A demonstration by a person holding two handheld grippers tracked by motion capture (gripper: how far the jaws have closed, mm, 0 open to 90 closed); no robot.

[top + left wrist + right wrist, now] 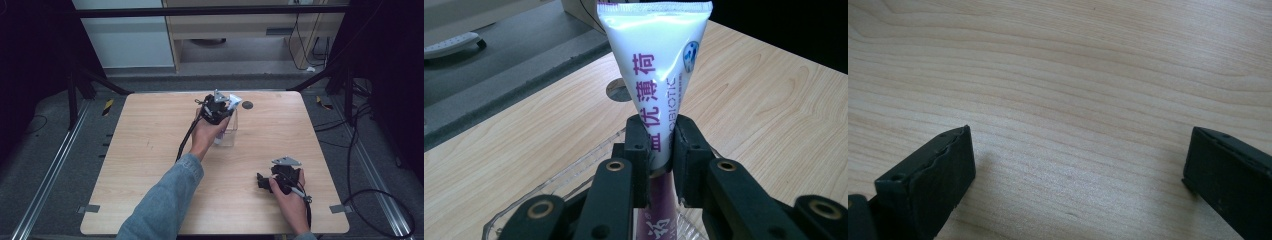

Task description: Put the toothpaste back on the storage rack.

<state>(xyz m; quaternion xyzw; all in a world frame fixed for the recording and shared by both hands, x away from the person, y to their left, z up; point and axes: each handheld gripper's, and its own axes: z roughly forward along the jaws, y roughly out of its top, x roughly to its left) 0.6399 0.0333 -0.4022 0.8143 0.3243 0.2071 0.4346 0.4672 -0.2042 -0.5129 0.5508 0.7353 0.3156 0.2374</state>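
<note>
A: High view gives the whole wooden table (150,165). The left gripper (218,111) is far out near the back edge, over a clear plastic container (231,136), and the left forearm in a denim sleeve (165,200) stretches diagonal across the table. The right gripper (267,181) rests low near the front right corner, well apart from the left one.

B: And what is added by the left gripper view?

A: The thing itself, from close. The left gripper (659,150) pinches a white toothpaste tube (656,60) between its two black jaws, about at the middle of the tube. In the high view only a small white end of the tube (233,102) is seen beside the gripper.

B: How does the tube look?

A: It stands nearly upright, with the flat crimped end on top. It has purple characters and grey letters along the body, and a small blue mark at the side. Its lower part is purple and goes down into the clear container (569,170), whose rim is seen below the jaws.

B: And the right gripper view?

A: The jaws of the right gripper (1078,170) are spread wide, with only wood grain of the table (1073,75) between them. They hold nothing.
</note>
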